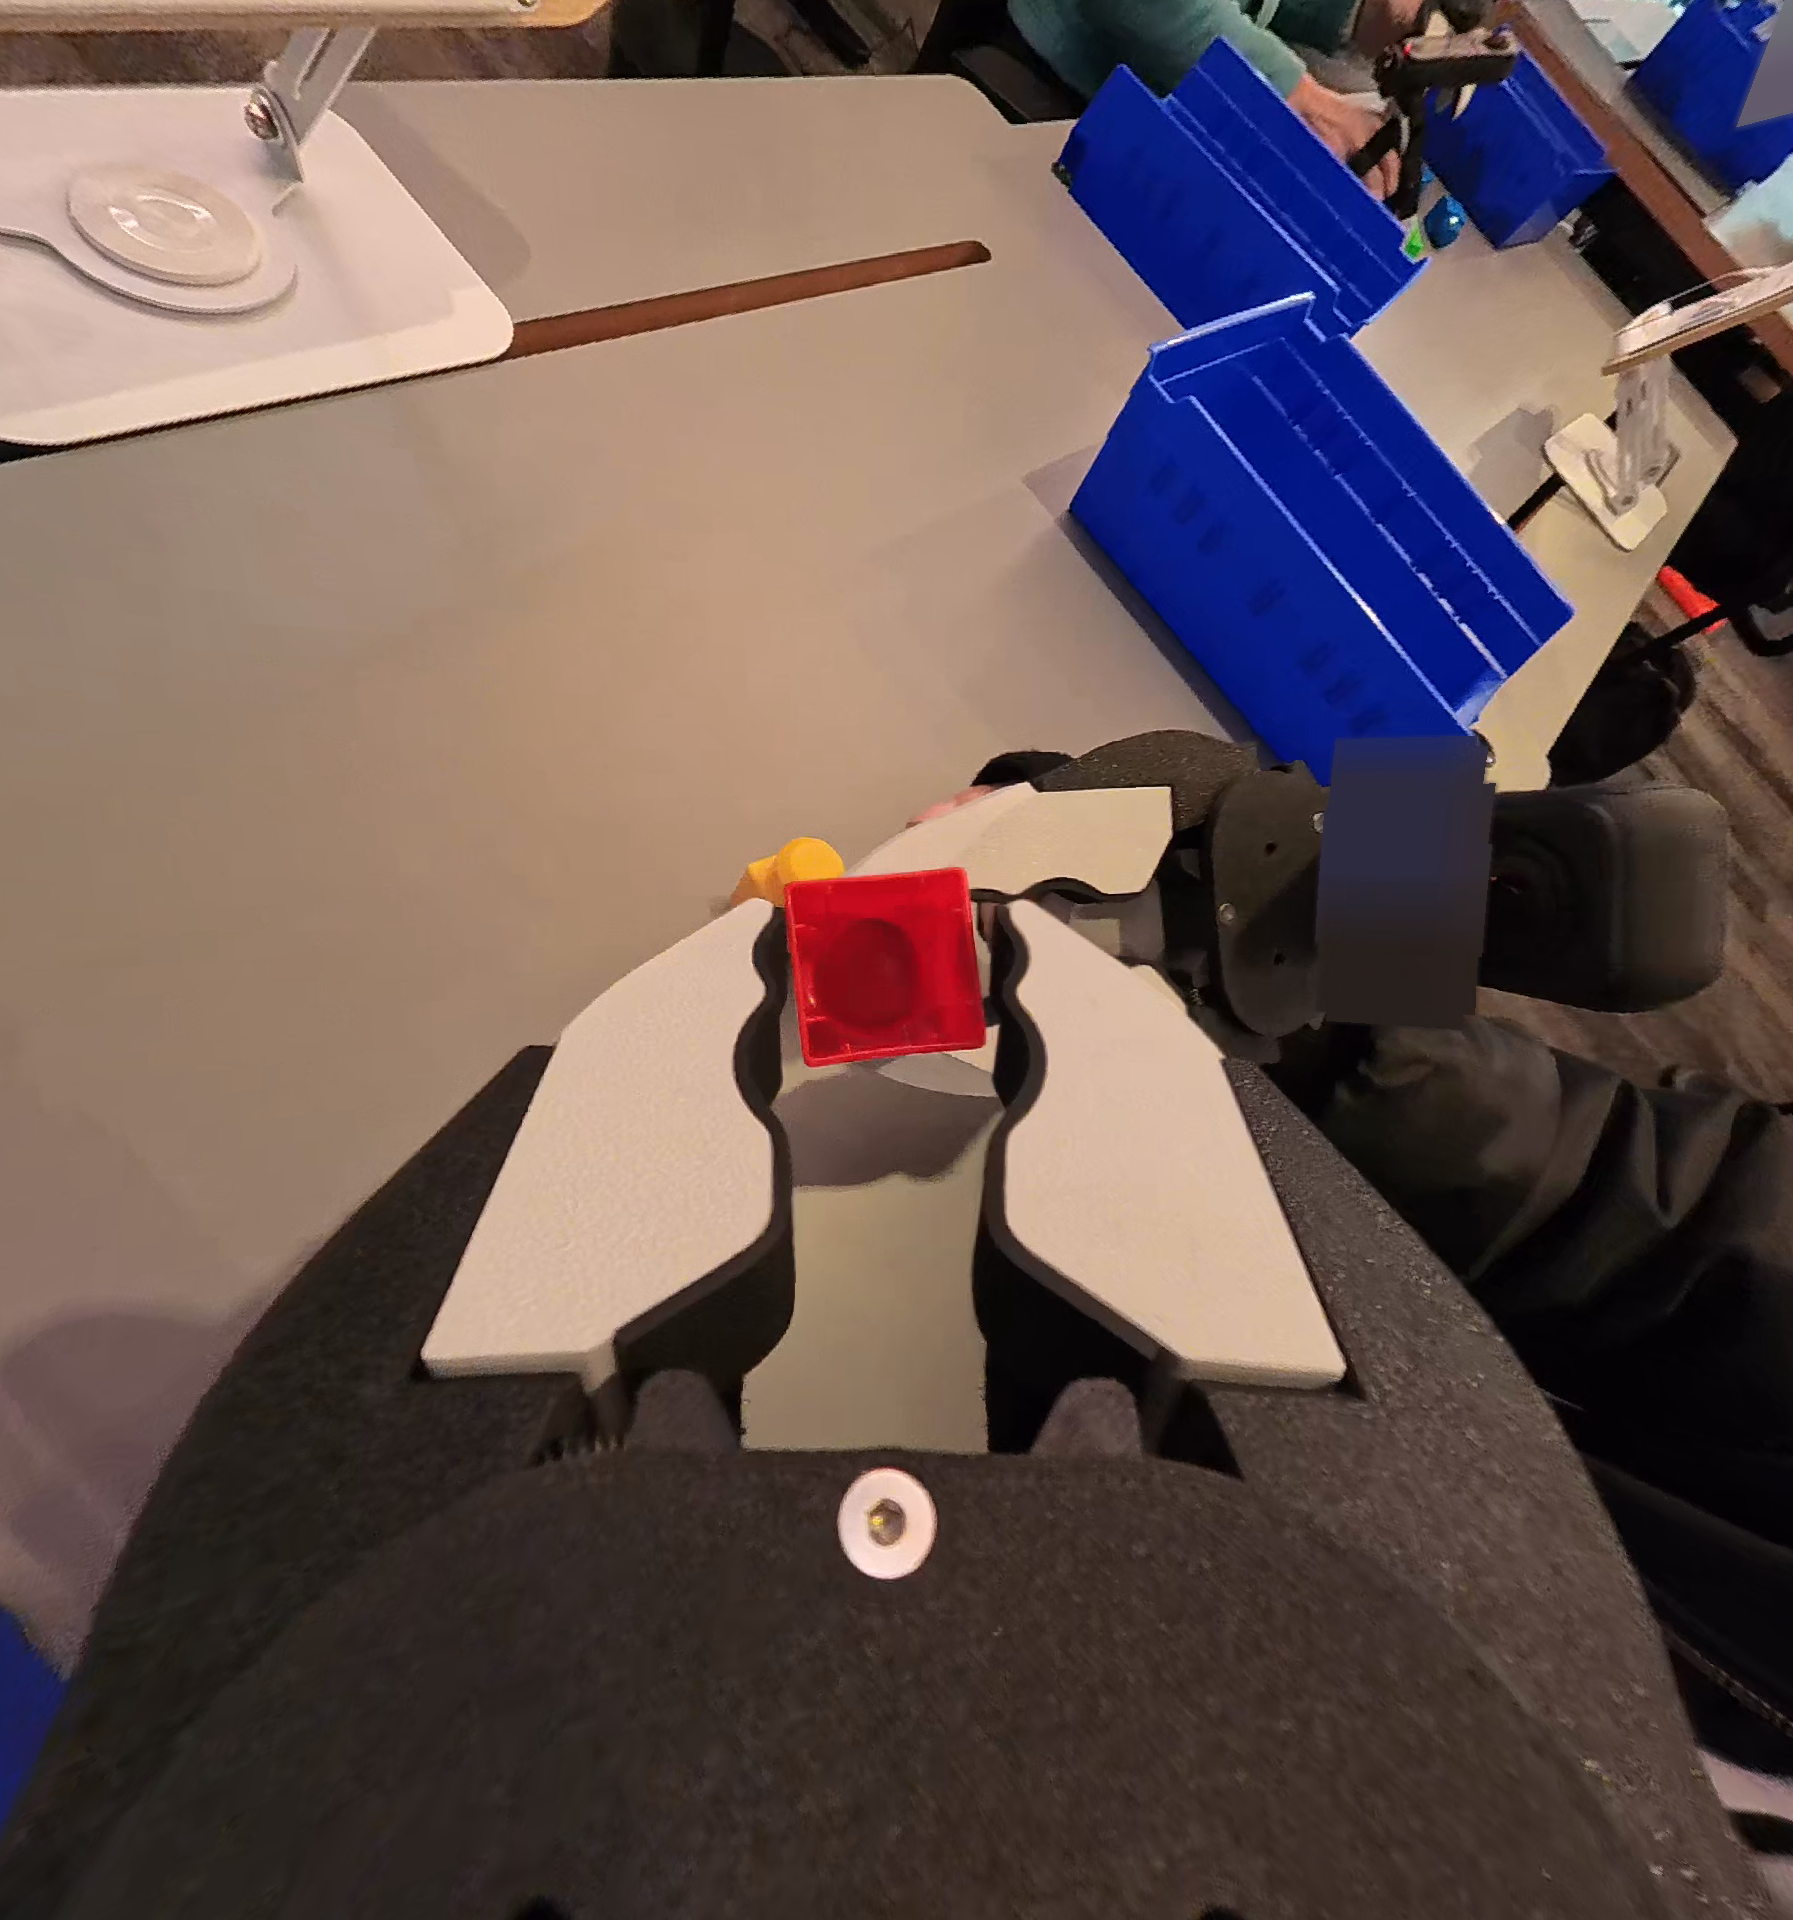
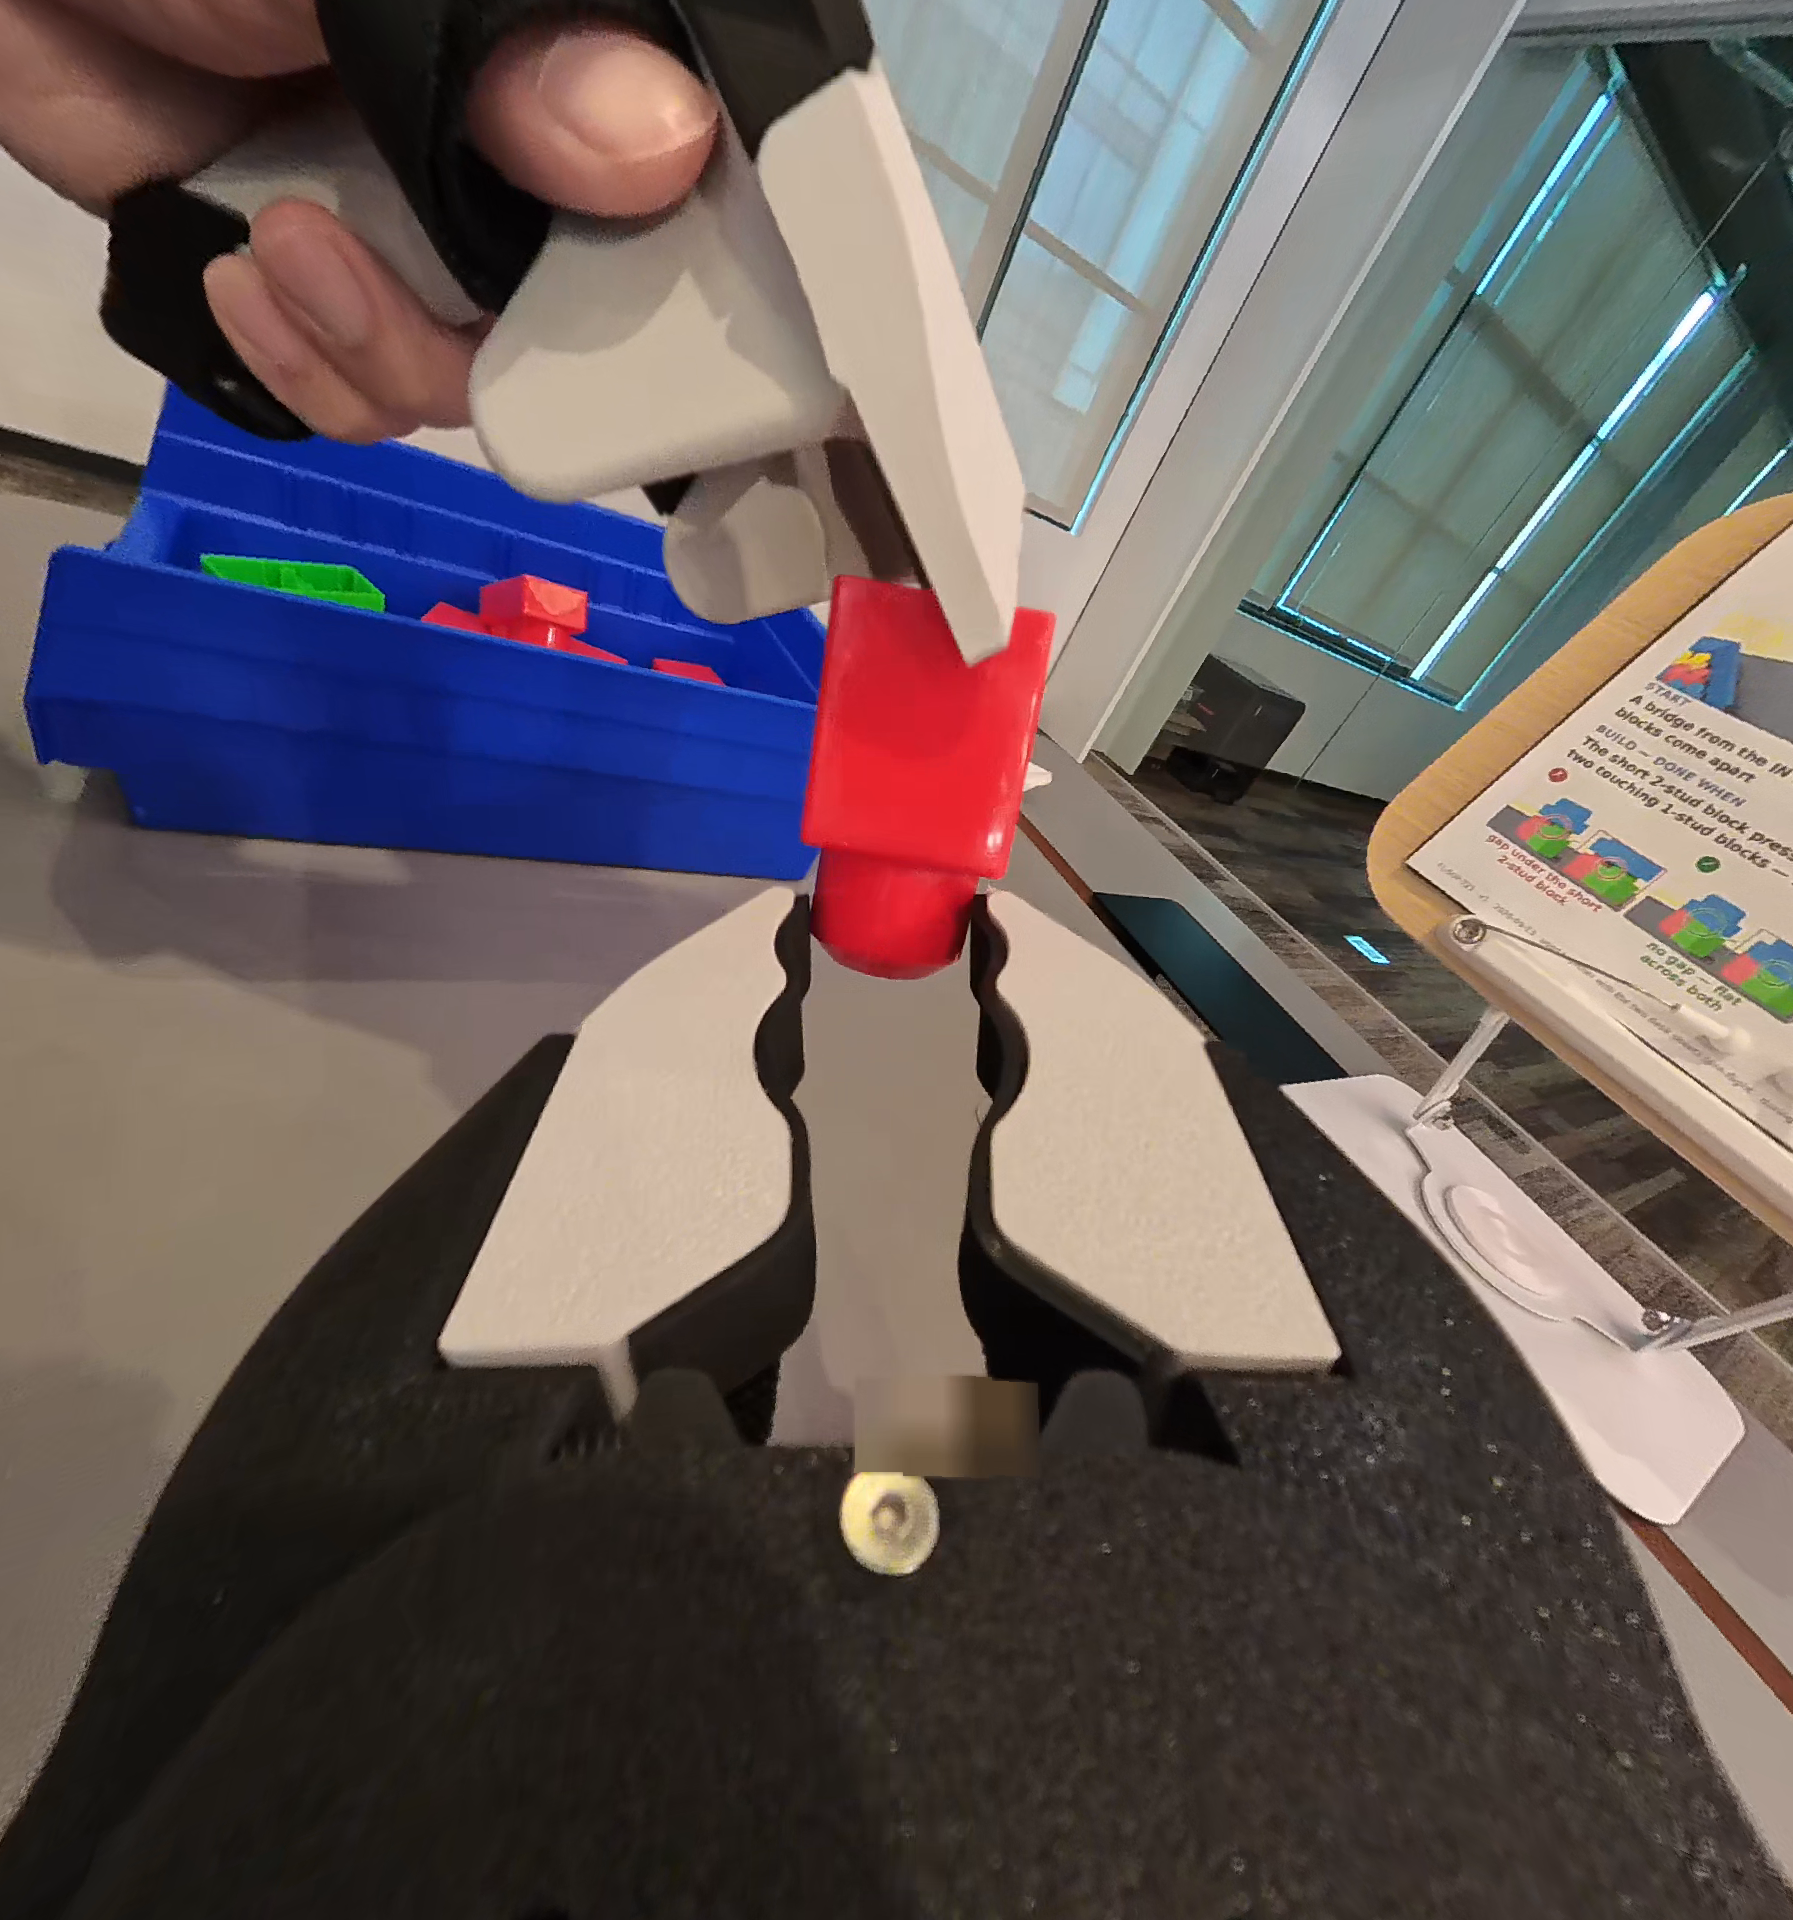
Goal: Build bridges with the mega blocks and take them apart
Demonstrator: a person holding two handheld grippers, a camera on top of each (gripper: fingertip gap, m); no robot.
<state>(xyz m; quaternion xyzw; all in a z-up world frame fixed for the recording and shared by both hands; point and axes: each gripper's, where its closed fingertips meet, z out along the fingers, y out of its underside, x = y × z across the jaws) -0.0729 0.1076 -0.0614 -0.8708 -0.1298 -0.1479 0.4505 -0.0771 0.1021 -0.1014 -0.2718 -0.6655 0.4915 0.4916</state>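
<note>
A red one-stud mega block (image 1: 884, 961) is held in the air between both grippers. My left gripper (image 1: 884, 956) is shut on the block's square body, with its hollow underside facing this camera. My right gripper (image 2: 889, 920) is shut on the block's round stud (image 2: 887, 920). In the right wrist view the red block (image 2: 918, 748) hangs from the left gripper's fingers (image 2: 933, 416), which come down from above. In the left wrist view the right gripper's fingers (image 1: 1058, 831) reach in from the right. A yellow block (image 1: 793, 868) shows just behind the red one, partly hidden.
A blue bin (image 2: 404, 727) at the left holds green (image 2: 294, 582) and red blocks (image 2: 533, 613). Two more blue bins (image 1: 1307, 551) stand at the right of the grey table (image 1: 456, 623). A stand with an instruction sheet (image 2: 1650, 883) is at the right. A person sits at the far side.
</note>
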